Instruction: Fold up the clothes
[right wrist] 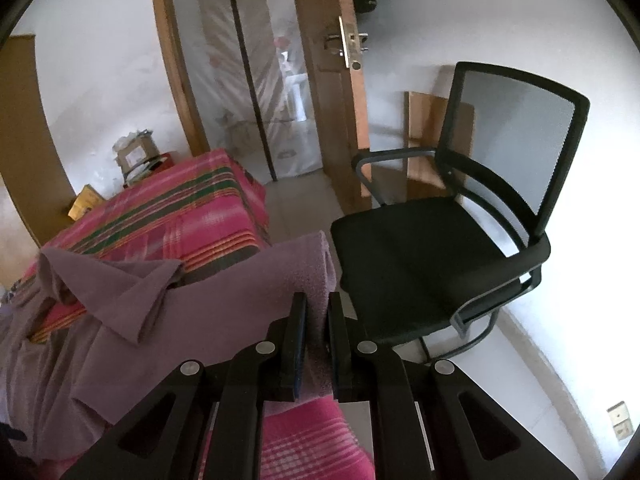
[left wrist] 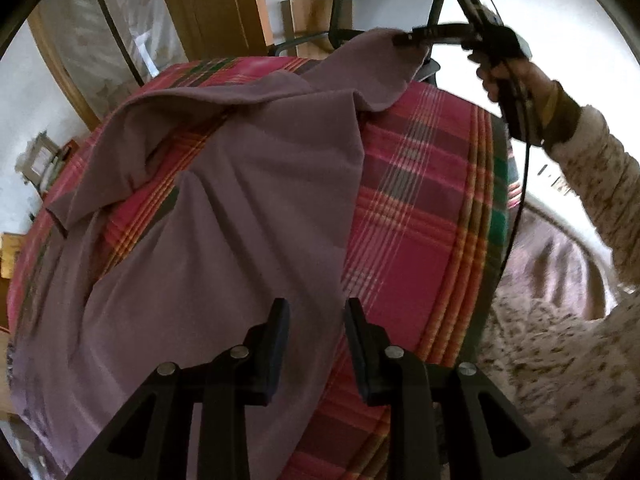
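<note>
Left wrist view looks down close over the plaid table (left wrist: 420,208); right faces the chair (right wrist: 420,264) (both share the table).

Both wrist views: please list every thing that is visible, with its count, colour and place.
purple garment: one, mauve, spread on the cloth, one edge lifted.
plaid cloth: one, pink with green and orange stripes, covering the table.
office chair: one, black, beyond the table.
door: one, brown wood, open, behind.
left gripper: one, black, open above the garment.
right gripper: one, black, shut on the garment's edge.
</note>
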Motion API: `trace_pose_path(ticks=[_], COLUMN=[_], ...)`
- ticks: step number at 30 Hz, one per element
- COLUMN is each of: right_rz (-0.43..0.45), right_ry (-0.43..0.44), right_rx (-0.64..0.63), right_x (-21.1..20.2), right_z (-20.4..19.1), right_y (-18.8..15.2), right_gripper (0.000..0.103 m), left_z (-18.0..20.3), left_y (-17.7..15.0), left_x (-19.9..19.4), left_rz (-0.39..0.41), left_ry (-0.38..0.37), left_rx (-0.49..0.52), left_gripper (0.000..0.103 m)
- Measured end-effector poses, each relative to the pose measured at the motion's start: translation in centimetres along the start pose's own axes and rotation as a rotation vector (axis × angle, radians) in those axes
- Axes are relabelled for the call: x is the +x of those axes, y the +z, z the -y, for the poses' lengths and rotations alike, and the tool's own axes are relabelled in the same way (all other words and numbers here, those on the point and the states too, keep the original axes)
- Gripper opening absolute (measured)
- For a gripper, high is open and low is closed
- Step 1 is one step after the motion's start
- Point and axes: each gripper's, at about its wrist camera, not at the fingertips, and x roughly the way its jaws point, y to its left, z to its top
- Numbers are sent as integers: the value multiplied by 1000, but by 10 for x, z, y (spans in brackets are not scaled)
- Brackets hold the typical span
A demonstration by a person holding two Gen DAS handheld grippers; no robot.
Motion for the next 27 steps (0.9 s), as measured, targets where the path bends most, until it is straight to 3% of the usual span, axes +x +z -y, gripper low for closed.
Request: trace_pose_path(ticks=[12, 19, 23, 27], right_rz=[-8, -10, -10, -9], right_ry=[7, 8, 4, 3], right_rx=[11, 13, 16, 15], right_x=[-1, -1, -1, 0], right_z=[1, 3, 6, 8], right_y=[0, 0, 0, 0], right_gripper=[10, 10, 10, 10], left_z=[21, 17, 9, -2], left_y=[-2, 4, 5, 5], left_x=[23, 27, 27, 22], left_rz=[-15, -6, -1, 26], left_ry=[138, 126, 87, 41], left_rx=[80, 52, -2, -46], left_gripper=[29, 28, 10, 7])
